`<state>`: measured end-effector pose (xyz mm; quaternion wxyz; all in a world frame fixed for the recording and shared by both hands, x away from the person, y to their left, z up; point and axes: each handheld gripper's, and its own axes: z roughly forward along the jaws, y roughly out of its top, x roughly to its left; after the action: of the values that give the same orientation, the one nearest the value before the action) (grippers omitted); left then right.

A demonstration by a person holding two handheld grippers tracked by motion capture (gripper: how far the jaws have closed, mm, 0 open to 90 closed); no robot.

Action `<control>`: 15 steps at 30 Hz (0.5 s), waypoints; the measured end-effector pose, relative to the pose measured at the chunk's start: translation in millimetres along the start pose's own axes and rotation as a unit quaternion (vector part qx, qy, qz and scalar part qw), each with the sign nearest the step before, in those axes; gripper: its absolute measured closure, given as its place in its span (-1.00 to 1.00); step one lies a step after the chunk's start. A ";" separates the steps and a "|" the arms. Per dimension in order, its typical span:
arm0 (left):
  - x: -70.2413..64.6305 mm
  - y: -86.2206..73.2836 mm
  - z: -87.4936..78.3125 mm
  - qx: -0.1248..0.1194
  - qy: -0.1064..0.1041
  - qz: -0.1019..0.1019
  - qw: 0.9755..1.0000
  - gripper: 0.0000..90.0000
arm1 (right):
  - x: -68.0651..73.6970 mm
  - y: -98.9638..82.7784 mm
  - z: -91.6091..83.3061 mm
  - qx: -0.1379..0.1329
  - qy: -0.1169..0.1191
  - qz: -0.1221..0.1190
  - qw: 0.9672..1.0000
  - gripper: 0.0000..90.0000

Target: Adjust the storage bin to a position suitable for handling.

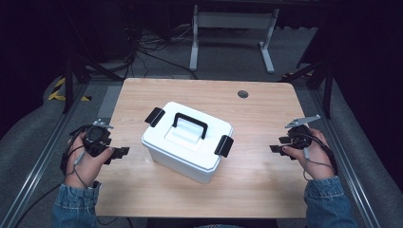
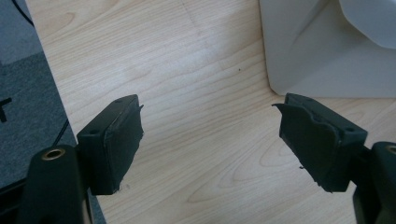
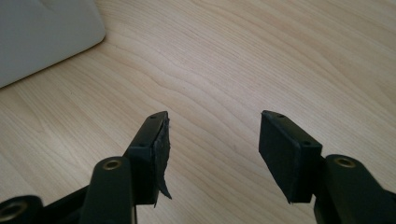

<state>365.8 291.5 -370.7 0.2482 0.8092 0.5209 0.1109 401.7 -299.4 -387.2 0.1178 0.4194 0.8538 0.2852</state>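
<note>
- Box status: white storage box [image 1: 187, 141] sits mid-table, turned a bit off square to the table [image 1: 266, 190] edges. Lid is on, black carry handle [image 1: 190, 124] is upright on top.
- Both black latches [image 1: 155, 116] at the two ends look folded up against the lid, so I judge it as latched, nothing opened yet.
- My left gripper [image 1: 119, 152] is at the left table edge, near the box but clear of it. Jaws spread wide, nothing between them. In the left gripper view I see bare wood between the jaws and a corner of the box [image 2: 322, 51] ahead, upper right.
- My right gripper [image 1: 278, 145] is out toward the right side, well apart from the box. Jaws spread wide too, empty. The right gripper view has the box corner [image 3: 44, 37] at upper left, wood grain elsewhere.
- Progress: effectively at the start. No contact with box, latches or handle.
- Left to do, as I read it: bring each gripper in to its near latch [image 1: 224, 145], flip both down, then lift the lid by the handle.
</note>
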 end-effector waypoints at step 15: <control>-1.5 4.3 0.2 0.000 -0.007 0.024 1.000 -0.50 | 7.4 4.5 0.7 -0.020 0.027 -0.005 0.999 0.05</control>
<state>368.6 288.6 -368.6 0.2487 0.8222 0.4997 0.1113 400.4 -291.1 -384.8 0.1044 0.4046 0.8529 0.3129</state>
